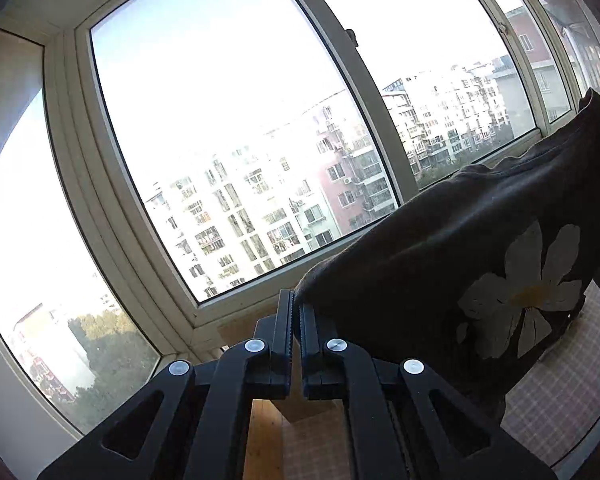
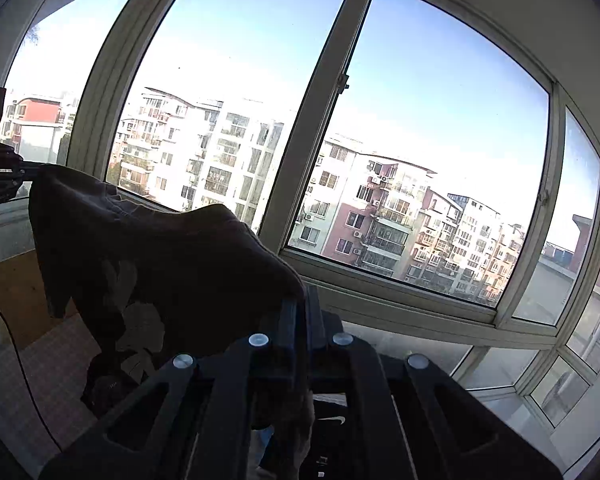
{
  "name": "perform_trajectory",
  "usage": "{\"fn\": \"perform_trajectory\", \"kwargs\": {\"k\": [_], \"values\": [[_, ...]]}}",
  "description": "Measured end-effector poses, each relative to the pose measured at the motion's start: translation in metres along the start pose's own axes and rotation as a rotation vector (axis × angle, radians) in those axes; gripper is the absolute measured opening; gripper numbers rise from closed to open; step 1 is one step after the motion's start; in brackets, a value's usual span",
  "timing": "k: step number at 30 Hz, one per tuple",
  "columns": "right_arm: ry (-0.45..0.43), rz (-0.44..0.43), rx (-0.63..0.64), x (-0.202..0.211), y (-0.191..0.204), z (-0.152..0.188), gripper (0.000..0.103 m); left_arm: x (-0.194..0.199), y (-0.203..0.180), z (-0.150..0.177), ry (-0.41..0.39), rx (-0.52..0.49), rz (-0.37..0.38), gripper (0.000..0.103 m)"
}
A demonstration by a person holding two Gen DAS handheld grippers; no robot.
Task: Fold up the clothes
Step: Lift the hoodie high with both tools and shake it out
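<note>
A dark garment (image 1: 440,248) with a white flower print (image 1: 520,292) hangs stretched in the air between both grippers. My left gripper (image 1: 296,304) is shut on its left edge, the cloth running off to the right. In the right wrist view the same dark garment (image 2: 172,264) sags to the left, and my right gripper (image 2: 302,300) is shut on its right edge. The left gripper (image 2: 0,172) shows at the far left of that view, holding the other end. The garment's lower part hangs down toward the checked cloth below.
Large windows (image 1: 228,120) with pale frames fill both views, with apartment blocks outside. A checked tablecloth (image 1: 560,392) lies below the garment. A wooden board (image 2: 16,300) stands at the left by the sill. A black cable (image 2: 20,368) runs across the cloth.
</note>
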State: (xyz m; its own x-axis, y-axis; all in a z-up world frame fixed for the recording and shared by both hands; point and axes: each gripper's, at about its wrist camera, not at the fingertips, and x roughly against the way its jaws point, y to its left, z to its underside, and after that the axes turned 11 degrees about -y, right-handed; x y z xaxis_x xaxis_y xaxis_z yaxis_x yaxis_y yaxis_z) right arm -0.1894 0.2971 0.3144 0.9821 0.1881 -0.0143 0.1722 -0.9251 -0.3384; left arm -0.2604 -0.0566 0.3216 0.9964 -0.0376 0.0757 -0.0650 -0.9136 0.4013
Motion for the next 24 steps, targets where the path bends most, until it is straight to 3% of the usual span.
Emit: {"fn": "perform_trajectory", "kwargs": {"k": [6, 10, 12, 17, 20, 24], "values": [[-0.133, -0.009, 0.02, 0.073, -0.011, -0.063, 0.003, 0.071, 0.017, -0.044, -0.041, 0.02, -0.117, 0.003], [-0.149, -0.012, 0.042, 0.102, -0.017, -0.075, 0.003, 0.099, 0.008, -0.055, -0.028, -0.012, -0.169, 0.002], [-0.144, -0.015, 0.048, 0.109, -0.018, -0.075, 0.003, 0.11, 0.005, -0.058, -0.034, -0.04, -0.239, 0.002], [-0.081, -0.058, 0.033, 0.104, -0.014, -0.048, 0.003, 0.097, -0.003, -0.038, 0.033, 0.001, -0.177, 0.002], [0.042, -0.081, 0.065, 0.064, 0.008, 0.005, 0.003, 0.055, -0.047, 0.021, 0.182, -0.065, -0.07, 0.002], [0.273, -0.118, 0.124, -0.002, 0.044, 0.115, 0.003, -0.001, -0.13, 0.133, 0.35, -0.092, 0.183, 0.002]]}}
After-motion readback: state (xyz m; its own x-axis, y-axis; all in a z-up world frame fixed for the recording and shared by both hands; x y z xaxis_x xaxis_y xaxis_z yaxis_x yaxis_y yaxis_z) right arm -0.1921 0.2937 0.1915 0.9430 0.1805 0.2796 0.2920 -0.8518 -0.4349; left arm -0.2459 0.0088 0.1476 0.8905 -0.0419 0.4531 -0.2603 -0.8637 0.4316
